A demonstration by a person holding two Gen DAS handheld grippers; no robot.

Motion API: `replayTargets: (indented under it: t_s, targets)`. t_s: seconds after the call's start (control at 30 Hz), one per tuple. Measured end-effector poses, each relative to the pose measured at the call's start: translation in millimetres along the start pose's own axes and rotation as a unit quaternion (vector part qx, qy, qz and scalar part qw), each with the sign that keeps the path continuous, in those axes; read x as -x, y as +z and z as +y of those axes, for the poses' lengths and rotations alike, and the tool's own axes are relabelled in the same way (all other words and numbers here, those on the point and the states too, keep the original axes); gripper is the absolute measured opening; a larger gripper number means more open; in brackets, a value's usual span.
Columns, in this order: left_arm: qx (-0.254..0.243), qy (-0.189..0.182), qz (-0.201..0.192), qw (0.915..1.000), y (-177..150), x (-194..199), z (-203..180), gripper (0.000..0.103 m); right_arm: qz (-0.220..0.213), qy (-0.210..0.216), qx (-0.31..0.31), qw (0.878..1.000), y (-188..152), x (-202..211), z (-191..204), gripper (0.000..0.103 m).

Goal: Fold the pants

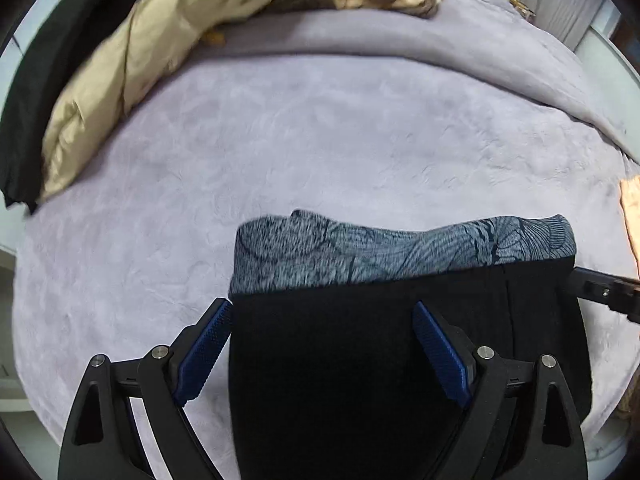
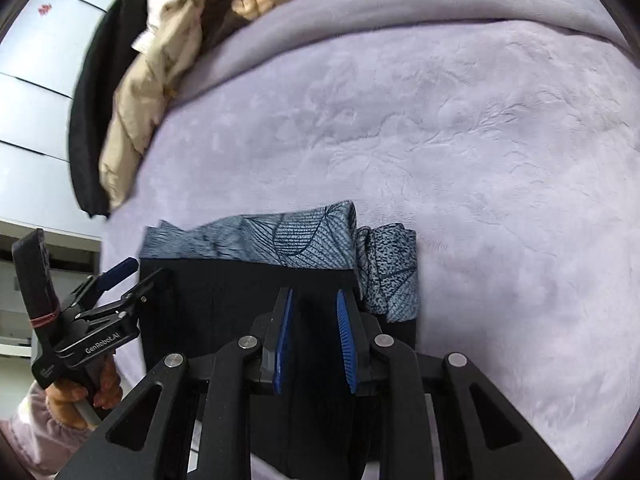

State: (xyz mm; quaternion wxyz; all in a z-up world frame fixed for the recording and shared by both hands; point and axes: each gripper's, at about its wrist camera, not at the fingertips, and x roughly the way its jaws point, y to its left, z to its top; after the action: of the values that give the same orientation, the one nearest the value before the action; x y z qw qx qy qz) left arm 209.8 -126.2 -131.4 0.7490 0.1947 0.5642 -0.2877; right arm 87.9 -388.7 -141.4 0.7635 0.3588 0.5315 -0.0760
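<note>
Two grippers over folded pants (image 1: 360, 360) on lavender bedspread (image 1: 320, 140)
Your left gripper (image 1: 322, 344) gapes wide, empty; your right gripper (image 2: 315, 338) is narrowly parted, gripping nothing

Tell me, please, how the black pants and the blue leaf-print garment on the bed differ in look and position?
The black pants are plain and dark, while the blue leaf-print garment is patterned. The black pants lie nearer the grippers, on top; the blue leaf-print garment sticks out beyond their far edge. The black pants look flat, whereas the blue leaf-print garment bunches at its right end. Both rest on the lavender blanket.
</note>
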Motion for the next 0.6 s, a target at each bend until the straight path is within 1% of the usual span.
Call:
replayTargets:
  t_s: [0.03,0.1,0.13,0.17,0.2,0.23,0.3,0.33,0.37,0.43,0.5,0.57,0.6]
  targets:
    - [0.008,-0.002,0.004,1.0,0.5,-3.5,3.4,0.098,-0.002,0.004,-0.005,1.0,-1.5,-5.3,-5.9,0.022]
    - [0.015,-0.011,0.013,0.9997,1.0,1.5,9.0,0.099,-0.007,0.025,-0.031,0.999,-6.7,1.3,-19.1,0.022]
    - [0.011,-0.005,0.013,0.9998,0.5,6.6,8.9,0.099,-0.007,0.032,-0.041,0.999,-9.0,6.4,-22.9,0.022]
    - [0.004,0.007,0.014,0.9999,-0.5,12.1,6.3,0.099,-0.006,0.026,-0.043,0.999,-10.5,10.7,-24.2,0.027]
    - [-0.003,0.022,0.019,0.9996,-1.8,16.2,4.2,0.099,0.003,0.001,-0.042,0.999,-12.5,13.8,-25.6,0.029]
    - [-0.006,0.031,0.026,0.9992,-4.8,21.8,2.7,0.099,0.014,-0.009,-0.04,0.999,-16.2,17.3,-28.3,0.03]
    - [-0.006,0.034,0.034,0.9988,-13.0,34.3,0.2,0.099,0.014,-0.005,-0.051,0.999,-24.8,26.7,-32.9,0.031]
    - [-0.005,0.034,0.038,0.9987,-16.6,40.5,-1.0,0.099,0.016,-0.004,-0.056,0.998,-29.6,31.8,-35.9,0.038]
    - [-0.003,0.036,0.043,0.9985,-20.6,46.8,-2.3,0.099,0.022,-0.009,-0.06,0.998,-34.3,36.1,-37.0,0.051]
    - [0.0,0.044,0.05,0.9978,-30.1,62.1,-7.3,0.099,0.03,-0.024,-0.058,0.998,-46.4,46.1,-36.8,0.064]
    - [0.007,0.055,0.06,0.9967,-41.3,76.4,-13.4,0.102,0.034,-0.022,-0.055,0.998,-55.3,52.1,-33.8,0.065]
    - [0.023,0.058,0.067,0.9958,-52.6,88.5,-18.6,0.102,0.043,-0.021,-0.052,0.998,-63.7,58.0,-30.6,0.076]
    - [0.036,0.06,0.069,0.9951,-58.0,93.9,-20.9,0.102,0.044,-0.022,-0.047,0.998,-68.0,60.7,-28.6,0.079]
